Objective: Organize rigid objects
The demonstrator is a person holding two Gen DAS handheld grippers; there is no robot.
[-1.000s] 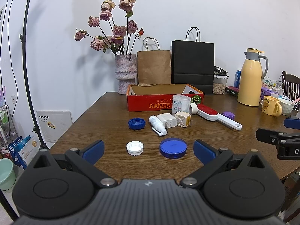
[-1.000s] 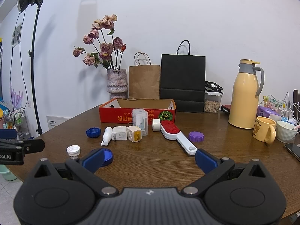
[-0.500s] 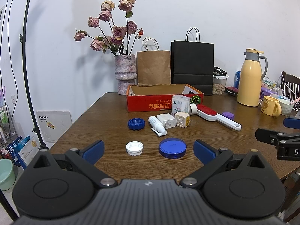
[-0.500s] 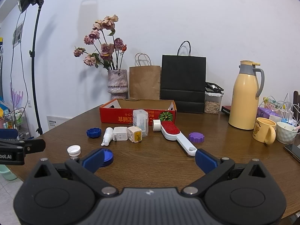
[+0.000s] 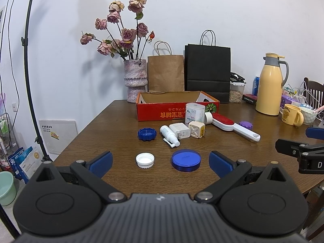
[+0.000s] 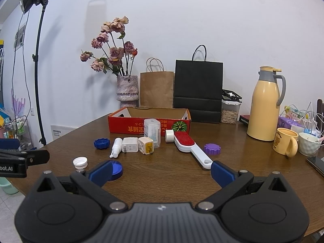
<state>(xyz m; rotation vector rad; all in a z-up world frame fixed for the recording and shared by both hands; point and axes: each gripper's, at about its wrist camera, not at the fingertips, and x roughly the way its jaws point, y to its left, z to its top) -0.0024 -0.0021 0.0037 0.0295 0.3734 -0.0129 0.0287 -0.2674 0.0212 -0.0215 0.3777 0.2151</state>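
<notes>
**A:** so where's this at? Both tongs are hanging wide apart and carrying nothing. The left gripper (image 5: 160, 163) is hovering low over the near edge of the wooden table (image 5: 113, 133), with the white cap (image 5: 145, 160) and the flat blue lid (image 5: 186, 159) sitting on the wood right between its fingers. The right gripper (image 6: 161, 173) is hovering off to the side, the lint brush (image 6: 191, 148) handle ending just by its right finger.

**B:** I'd say it's barely getting started. The red cardboard box (image 5: 176, 109) is looking empty from here, though I can't see its floor. Everything's lying loose in front of it: blue ridged cap (image 5: 147, 134), spray bottle (image 5: 169, 136), white charger (image 5: 179, 130), cream plug adapter (image 5: 196, 129), clear container (image 5: 194, 113), tape roll (image 6: 169, 136), purple cap (image 6: 212, 149).

**A:** anything readable?

**B:** The box front is showing yellow Chinese characters, upside down, so I'm not guessing at them. There's a green striped round sticker next to them. The left gripper's side is reading "bot.AI" in the right view. The container's label is too small to make out.
</notes>
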